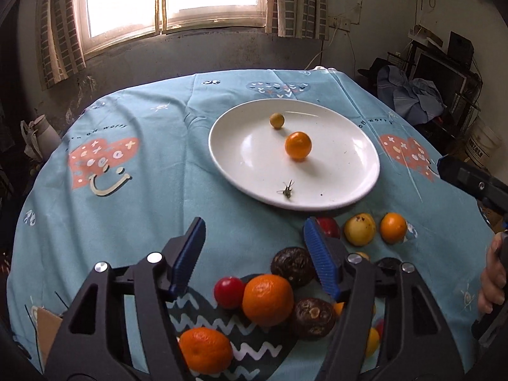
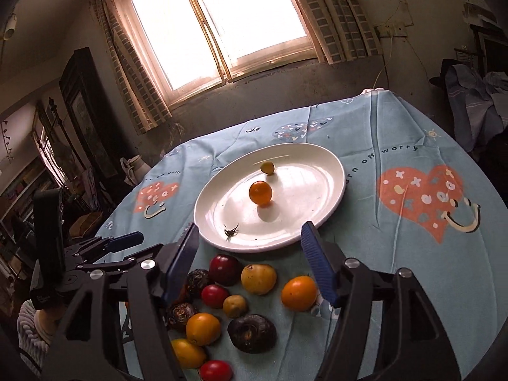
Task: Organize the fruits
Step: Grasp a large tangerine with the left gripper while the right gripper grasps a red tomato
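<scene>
**Ana:** Both grippers stand with their fingers apart and nothing between them. Left gripper [image 1: 252,236] hangs over the near pile of fruit; right gripper [image 2: 249,238] sits just short of the plate's near rim.

**Ben:** So where is the fruit?

**Ana:** Two pieces lie on the white plate [image 1: 349,177], ahead of both grippers: a small orange [image 1: 297,144] near the middle and a little yellow fruit [image 1: 277,120] beyond it, apart from each other. Everything else is loose on the blue tablecloth [image 1: 133,190], under and just ahead of the fingers.

**Ben:** Which step, would you say?

**Ana:** I'd judge they are between picks: a couple moved, most left. Next calls for lowering open fingers around one piece and closing gently.

**Ben:** Which piece?

**Ana:** For the left, the big mandarin [image 1: 267,299] lies almost between its fingers. For the right, the yellow fruit [image 2: 258,278] or the red plum [image 2: 224,269] just ahead.

**Ben:** Surfaces?

**Ana:** Mandarin skin looks dimpled and matte; the plums [image 1: 229,291] smooth and glossy; the dark brown ones [image 2: 251,333] wrinkled and dull. All are round, so likely to roll. Ribbed blue pads [image 1: 320,263] should help. Glazed plate, slick and shallow, with a dry stem [image 1: 287,190] near its rim.
</scene>
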The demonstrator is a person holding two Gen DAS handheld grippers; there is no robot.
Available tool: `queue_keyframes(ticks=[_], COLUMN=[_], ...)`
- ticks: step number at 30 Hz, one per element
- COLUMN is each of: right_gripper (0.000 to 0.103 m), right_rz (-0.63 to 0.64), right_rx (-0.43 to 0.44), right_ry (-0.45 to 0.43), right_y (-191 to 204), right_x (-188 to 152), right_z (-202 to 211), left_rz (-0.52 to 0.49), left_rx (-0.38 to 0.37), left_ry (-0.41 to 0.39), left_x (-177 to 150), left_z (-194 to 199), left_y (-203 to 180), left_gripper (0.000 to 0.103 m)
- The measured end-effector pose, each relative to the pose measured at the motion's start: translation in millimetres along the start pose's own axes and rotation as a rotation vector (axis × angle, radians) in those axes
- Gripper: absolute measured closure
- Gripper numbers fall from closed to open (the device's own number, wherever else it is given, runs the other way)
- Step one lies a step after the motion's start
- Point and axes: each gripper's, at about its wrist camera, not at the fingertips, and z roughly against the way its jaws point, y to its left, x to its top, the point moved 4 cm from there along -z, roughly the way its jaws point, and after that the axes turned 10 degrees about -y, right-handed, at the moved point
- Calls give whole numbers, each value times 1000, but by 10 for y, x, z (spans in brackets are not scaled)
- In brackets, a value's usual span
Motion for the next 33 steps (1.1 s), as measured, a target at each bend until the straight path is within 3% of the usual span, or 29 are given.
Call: queue_keyframes(ticks=[6, 9, 12, 21, 25, 27, 29, 33], right_gripper=[36, 35, 35, 35, 35, 35, 35, 35], right_rz=[-15, 11, 1, 8, 11, 12, 15, 27], right_rx=[14, -10, -17, -18, -23, -21, -20, -14], right_ry=[-45, -25, -13, 3, 5, 8, 13, 21], right_y=[-14, -16, -44, -31, -29, -27, -20, 3], right_x=[-268, -298, -306, -343, -347, -352, -363, -381], right_z=[263, 205, 175, 147, 143, 135, 127, 117], left_rz=[62, 64, 103, 119, 119, 120, 120, 112], left_rx=[32, 71, 43, 26, 21, 19, 11, 16], left_ry=[-59, -53, -7, 32, 42, 44, 61, 87], left_x=[-466, -628, -831, -866, -852, -852, -858, -881], left_z=[355, 477, 512, 438, 401, 384, 332, 245], left_y=[158, 303, 408, 413, 408, 407, 402, 398], left_gripper=[34, 26, 26, 26, 29, 32, 42, 46])
